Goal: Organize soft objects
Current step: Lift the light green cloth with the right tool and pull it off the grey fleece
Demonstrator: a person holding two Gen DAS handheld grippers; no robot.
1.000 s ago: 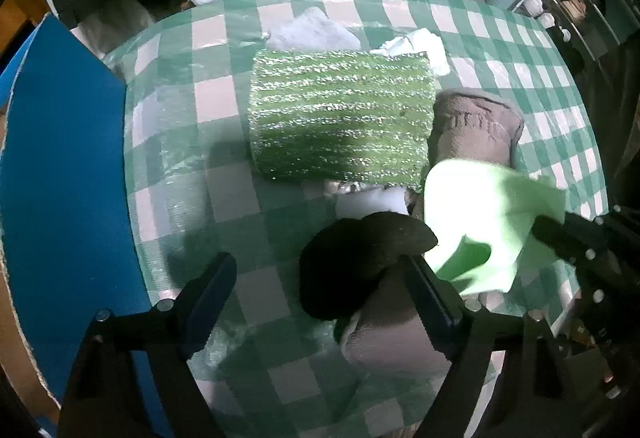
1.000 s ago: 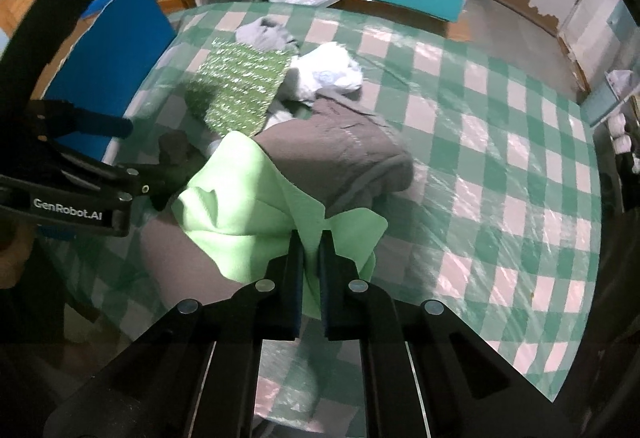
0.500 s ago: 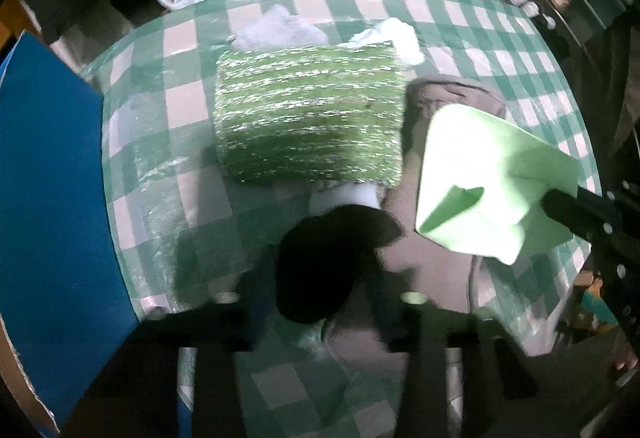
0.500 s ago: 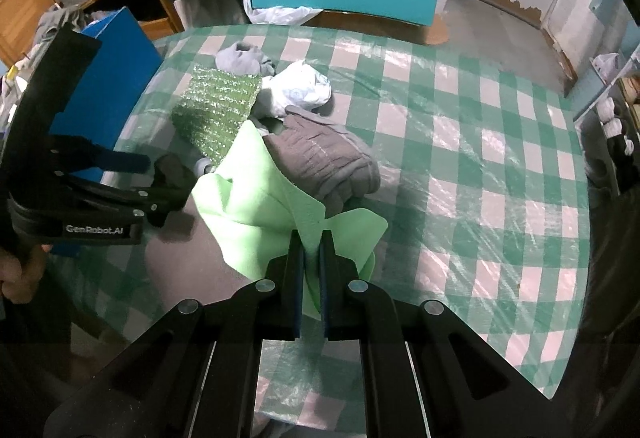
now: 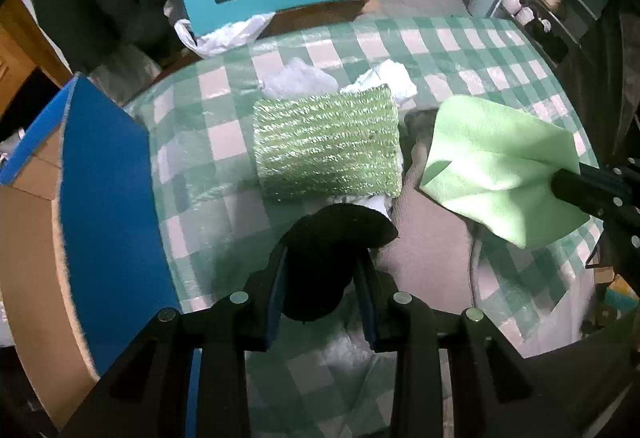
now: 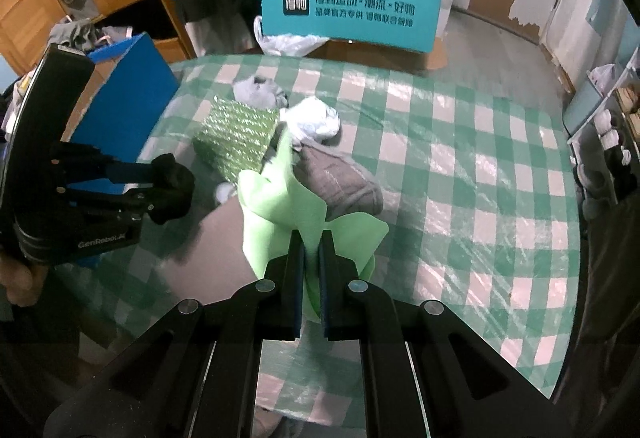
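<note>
Sorting: early stage by my reading; both grippers hold one soft item each, lifted off the table (image 6: 460,158), and nothing looks placed in any container yet.
Left on table: sparkly green cloth (image 5: 326,146), grey sock (image 6: 340,182), pale grey bundle (image 6: 256,92) and white bundle (image 6: 314,122), all bunched ahead of both sets of fingers.
Possible destination: blue box (image 5: 100,198), to the left of the left fingers; a guess only, its inside is hidden.
Left gripper (image 5: 322,288): jaws partly apart, pads pressing both sides of a black sock (image 5: 332,250); sock bulges out past the fingertips.
Right gripper (image 6: 310,266): jaws nearly pressed together, pinching a fold of light green cloth (image 6: 280,214); cloth hangs loose beyond the tips, over the grey sock.
Spacing: the two held items are apart, green cloth to the right of the black sock in the left view.
Remaining: put down both held items, then clear the bunched pile.
</note>
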